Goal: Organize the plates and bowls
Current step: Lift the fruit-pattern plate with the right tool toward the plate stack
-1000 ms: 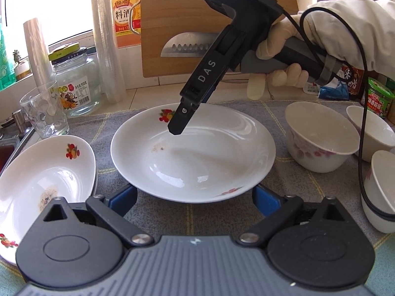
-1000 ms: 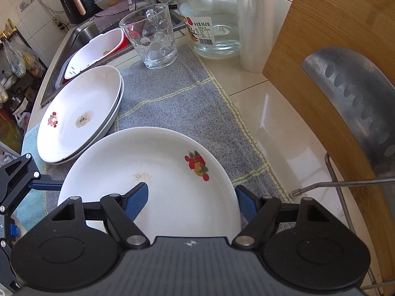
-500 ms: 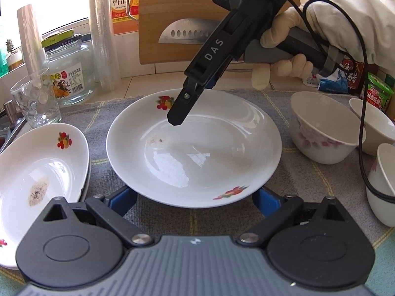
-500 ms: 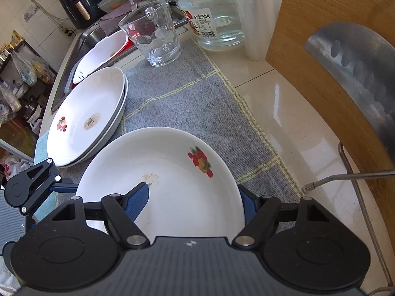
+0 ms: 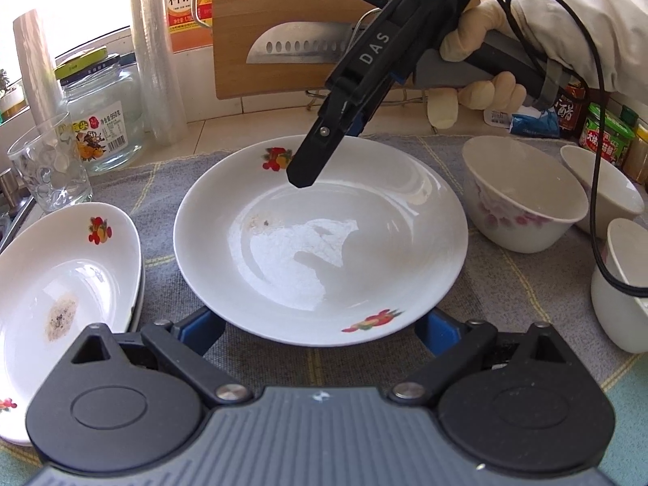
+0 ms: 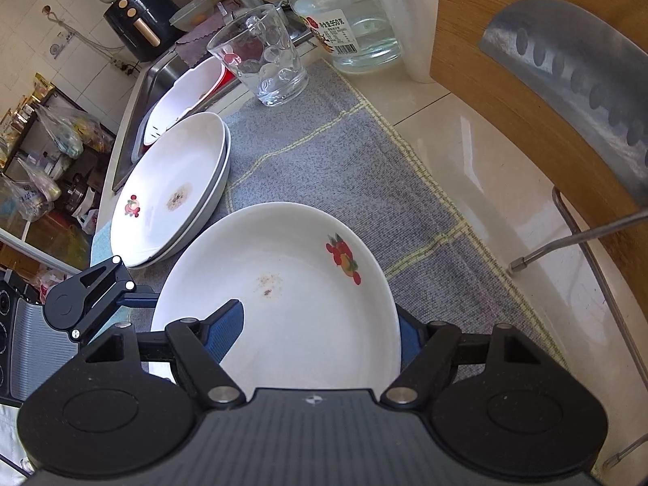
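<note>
A white plate (image 5: 324, 251) with fruit decals and a small food stain lies on the grey mat (image 5: 154, 186). My left gripper (image 5: 318, 328) is open, its blue fingers wide apart and tucked under the plate's near rim. My right gripper (image 5: 328, 154) comes down steeply from the far side in a gloved hand. In the right wrist view, the right gripper (image 6: 320, 336) is open and straddles the plate (image 6: 291, 316), one finger over the inside and the other outside the rim. To the left sits a stack of similar plates (image 5: 60, 275), its top plate stained.
Three white bowls (image 5: 522, 202) stand on the mat at the right. A drinking glass (image 6: 263, 56) and a glass jar (image 6: 352, 20) stand at the mat's far end. A wooden board with a cleaver (image 6: 567, 81) leans on a wire rack. The sink (image 6: 141, 93) holds another dish.
The right gripper has rolled and tilted a little over the plate's far rim. The plate looks slightly larger in the left wrist view. Both grippers keep the same opening.
</note>
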`<state>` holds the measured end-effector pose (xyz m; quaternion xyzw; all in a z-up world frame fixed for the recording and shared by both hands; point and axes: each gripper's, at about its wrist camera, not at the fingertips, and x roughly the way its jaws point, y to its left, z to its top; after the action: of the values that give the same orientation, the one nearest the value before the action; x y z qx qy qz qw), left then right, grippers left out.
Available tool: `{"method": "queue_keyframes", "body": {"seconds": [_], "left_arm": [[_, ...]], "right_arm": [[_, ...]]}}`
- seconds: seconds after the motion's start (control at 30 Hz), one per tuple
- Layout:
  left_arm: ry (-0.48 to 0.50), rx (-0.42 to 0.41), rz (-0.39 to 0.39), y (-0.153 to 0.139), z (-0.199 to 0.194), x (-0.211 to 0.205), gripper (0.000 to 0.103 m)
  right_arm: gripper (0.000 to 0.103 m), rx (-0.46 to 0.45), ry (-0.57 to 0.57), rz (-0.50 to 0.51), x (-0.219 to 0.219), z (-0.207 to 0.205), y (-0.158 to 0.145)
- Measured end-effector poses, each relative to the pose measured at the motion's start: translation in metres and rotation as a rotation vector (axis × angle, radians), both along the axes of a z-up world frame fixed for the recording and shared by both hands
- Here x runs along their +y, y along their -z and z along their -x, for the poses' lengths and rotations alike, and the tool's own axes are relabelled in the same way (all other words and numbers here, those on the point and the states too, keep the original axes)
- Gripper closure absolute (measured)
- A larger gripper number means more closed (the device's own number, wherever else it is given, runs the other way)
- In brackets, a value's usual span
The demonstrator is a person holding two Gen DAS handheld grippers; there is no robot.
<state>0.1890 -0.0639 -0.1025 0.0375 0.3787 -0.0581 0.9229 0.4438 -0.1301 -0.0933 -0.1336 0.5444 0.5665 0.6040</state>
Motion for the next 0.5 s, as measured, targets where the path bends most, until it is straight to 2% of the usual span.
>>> {"method": "queue_keyframes", "body": {"seconds": [0.5], "left_arm": [[0.019, -0.026, 0.01, -0.028, 0.026, 0.007, 0.005]], "right_arm": [[0.022, -0.045, -0.001, -0.026, 0.009, 0.028, -0.035]]}}
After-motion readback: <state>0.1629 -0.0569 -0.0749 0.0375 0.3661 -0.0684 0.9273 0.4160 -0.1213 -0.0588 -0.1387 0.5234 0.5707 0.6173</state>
